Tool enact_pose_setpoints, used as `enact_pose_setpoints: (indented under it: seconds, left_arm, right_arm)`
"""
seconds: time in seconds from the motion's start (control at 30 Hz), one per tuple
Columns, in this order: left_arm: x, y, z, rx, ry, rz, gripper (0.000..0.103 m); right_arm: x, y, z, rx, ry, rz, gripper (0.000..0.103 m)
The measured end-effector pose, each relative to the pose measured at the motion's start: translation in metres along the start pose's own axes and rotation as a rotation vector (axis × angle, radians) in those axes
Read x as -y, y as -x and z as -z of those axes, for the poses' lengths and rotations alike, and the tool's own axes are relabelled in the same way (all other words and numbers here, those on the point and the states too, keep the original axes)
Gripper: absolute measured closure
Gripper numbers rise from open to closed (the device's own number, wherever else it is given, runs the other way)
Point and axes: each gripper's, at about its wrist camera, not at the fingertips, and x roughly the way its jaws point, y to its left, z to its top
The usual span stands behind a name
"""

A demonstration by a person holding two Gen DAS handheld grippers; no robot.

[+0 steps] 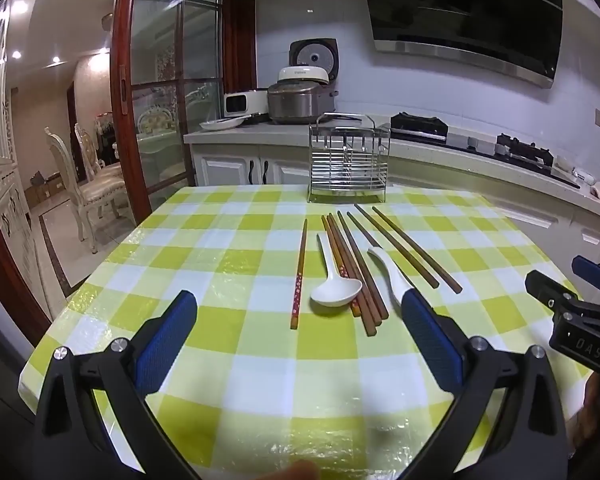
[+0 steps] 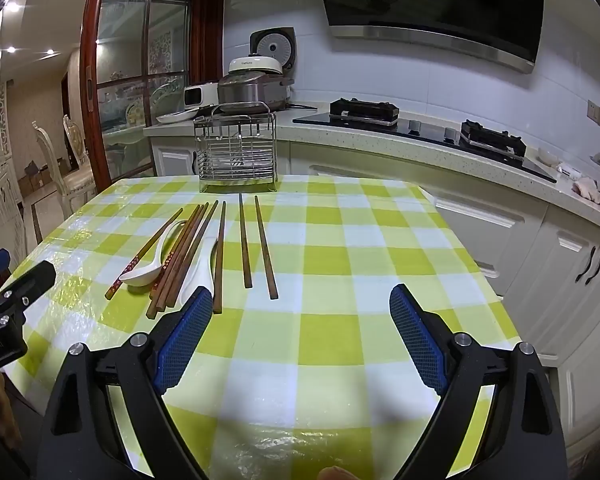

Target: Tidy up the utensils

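Left wrist view: left gripper (image 1: 300, 344) hangs above the near table edge, jaws spread wide, holding nothing.
Right wrist view: right gripper (image 2: 302, 334) likewise wide and empty, off to the right of the utensils.
Table (image 1: 220, 240): green and white check cloth under a shiny plastic cover.
Rack (image 1: 349, 160): wire utensil holder standing upright at the far edge, just beyond the utensils; it looks empty.
Chopsticks (image 1: 354, 268): brown sticks lying flat mid-table, long axes running near to far, far tips toward the rack. One flower-patterned stick (image 1: 299, 276) lies apart on the left; a tight bundle sits in the middle; a pair (image 2: 256, 240) lies apart on the right.
Spoons: a white spoon (image 1: 334, 280) rests against the bundle, bowl toward me, handle toward the rack. A second white spoon (image 1: 388, 272) lies among the sticks; its bowl is hidden behind a left finger (image 1: 430, 340).
Progress: nothing racked yet, by my judgement.
Risks: thin sticks lie flush on slick plastic, so a pinch may slide off or scatter the bundle. Gripping the bundle could drag the spoon along. A stick held at one end may droop and snag the rack's wires.
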Motion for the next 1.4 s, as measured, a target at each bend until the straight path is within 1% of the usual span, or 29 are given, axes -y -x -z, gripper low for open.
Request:
enact_pose_setpoints:
  seconds: [1.4]
  left_arm:
    - [-0.0014, -0.0011, -0.0020, -0.003, 0.007, 0.000, 0.004]
  right_arm:
    - [0.0005, 0.0007, -0.0005, -0.002, 0.001, -0.001, 0.018]
